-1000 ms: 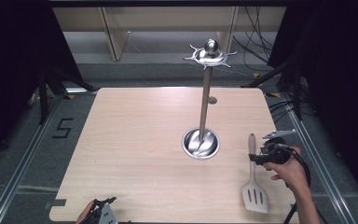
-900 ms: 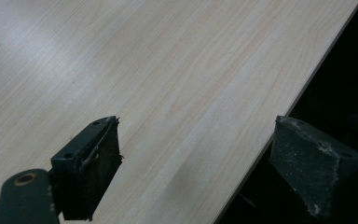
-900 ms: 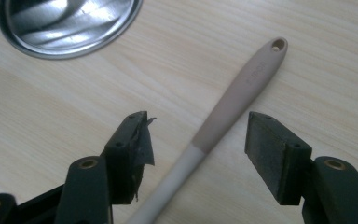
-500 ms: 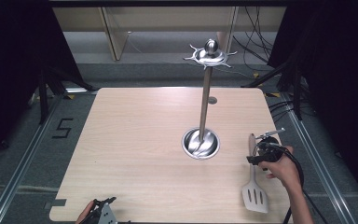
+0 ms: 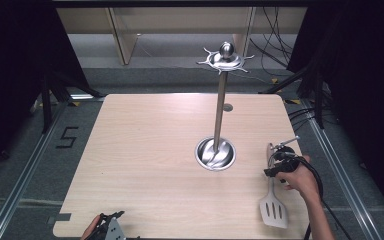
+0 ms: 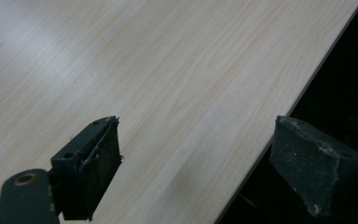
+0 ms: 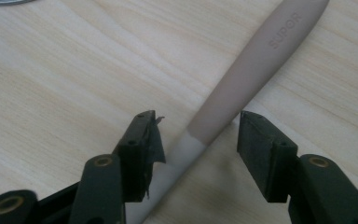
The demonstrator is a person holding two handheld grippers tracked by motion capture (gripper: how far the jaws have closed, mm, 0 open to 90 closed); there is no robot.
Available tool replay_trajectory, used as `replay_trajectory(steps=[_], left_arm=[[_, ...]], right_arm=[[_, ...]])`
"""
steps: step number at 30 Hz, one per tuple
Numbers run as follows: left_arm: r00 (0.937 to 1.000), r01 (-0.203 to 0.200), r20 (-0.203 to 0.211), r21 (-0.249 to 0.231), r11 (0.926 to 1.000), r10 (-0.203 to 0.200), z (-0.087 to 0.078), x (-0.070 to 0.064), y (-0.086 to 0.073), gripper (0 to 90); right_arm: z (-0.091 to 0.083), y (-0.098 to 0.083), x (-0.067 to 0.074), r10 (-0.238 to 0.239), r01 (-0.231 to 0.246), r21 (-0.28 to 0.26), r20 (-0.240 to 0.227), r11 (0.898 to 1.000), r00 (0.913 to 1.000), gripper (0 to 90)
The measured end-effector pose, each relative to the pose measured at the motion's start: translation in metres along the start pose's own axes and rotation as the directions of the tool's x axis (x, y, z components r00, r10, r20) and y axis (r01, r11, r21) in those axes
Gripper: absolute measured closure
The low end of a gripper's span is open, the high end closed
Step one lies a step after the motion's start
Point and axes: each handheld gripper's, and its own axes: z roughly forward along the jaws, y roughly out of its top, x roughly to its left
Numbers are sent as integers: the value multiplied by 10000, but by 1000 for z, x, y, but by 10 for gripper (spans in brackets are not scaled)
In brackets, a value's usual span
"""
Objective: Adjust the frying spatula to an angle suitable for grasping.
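The right tongs (image 7: 198,140), just closing but not yet pressing, straddle the slotted spatula's (image 5: 273,202) smooth beige handle on the pale woodgrain desk (image 5: 145,150). The left tongs (image 6: 196,163) stand spread.

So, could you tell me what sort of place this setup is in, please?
Probably a lab recording station rather than a kitchen: a bare wooden table ringed by dark curtains, loose cables on the floor, and handheld grippers working a spatula beside a metal utensil stand.
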Motion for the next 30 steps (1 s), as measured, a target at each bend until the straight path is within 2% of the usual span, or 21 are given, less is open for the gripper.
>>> replay_trajectory(steps=[2, 3, 6, 7, 9, 11, 14, 15, 17, 18, 20, 21, 22, 24, 25, 26, 27, 30], left_arm=[[10000, -20, 13, 7, 10000, 20, 0, 0, 0, 151], [9999, -33, -99, 30, 10000, 34, -1, 0, 0, 151], [10000, -27, -82, 28, 10000, 27, -2, 0, 0, 151], [10000, -12, -81, 16, 10000, 12, -1, 0, 0, 151], [10000, -32, -88, 32, 10000, 32, -1, 0, 1, 151], [10000, -4, -35, 7, 10000, 4, -1, -1, 1, 151], [9997, 176, -170, -164, 9997, -178, 1, -2, 1, 151], [9999, -24, -97, 53, 10000, 25, -1, -1, 1, 151], [9998, -33, -200, 51, 10000, 34, -1, -1, 1, 151], [9998, 0, -221, 0, 10000, 0, 0, -1, 0, 151], [10000, -38, -71, 79, 10000, 39, -1, -1, 1, 151], [10000, -38, -71, 79, 10000, 39, -1, -1, 1, 151], [9994, 134, -309, -119, 9998, -137, 2, -3, 1, 151], [9994, 187, -291, -169, 9997, -192, 2, -3, 1, 151], [9998, -18, -207, 31, 10000, 19, 0, -2, 1, 151], [9998, -18, -207, 31, 10000, 19, 0, -2, 1, 151], [10000, -36, -73, 75, 10000, 37, -1, -1, 1, 151], [10000, -27, -88, 71, 10000, 28, -1, 0, 1, 151]], right_arm=[[0, 0, -1, -33, 33, 10, -174, 10000, 9998, 495], [1, 1, 0, 206, -201, 331, -168, 9993, 9996, 498], [3, 1, -1, 40, -34, 361, -159, 9993, 9999, 503], [3, 3, 1, 301, -295, 542, -114, 9981, 9995, 524], [3, 4, 1, 313, -307, 662, -77, 9973, 9995, 527], [5, 8, 2, -89, 91, 881, -22, 9961, 10000, 542], [4, 12, 2, -9, 26, 1091, -158, 9940, 9999, 553], [7, 16, -1, -545, 557, 1373, -124, 9890, 9984, 563], [8, 17, 0, -462, 480, 1337, -164, 9899, 9988, 569], [7, 19, 2, -255, 280, 1423, -191, 9894, 9995, 579], [9, 24, 2, -169, 212, 1389, -317, 9901, 9994, 614], [10, 26, 1, -243, 269, 1515, -187, 9881, 9995, 620], [10, 28, 2, -145, 186, 1585, -274, 9872, 9995, 624], [10, 29, 1, -157, 211, 1644, -339, 9862, 9993, 628], [12, 31, -5, -111, 184, 1648, -448, 9861, 9989, 651], [12, 31, -5, -111, 184, 1648, -448, 9861, 9989, 651], [11, 34, -7, 31, 55, 1935, -442, 9811, 9990, 662], [13, 37, -6, 75, 9, 1921, -427, 9814, 9991, 673]])
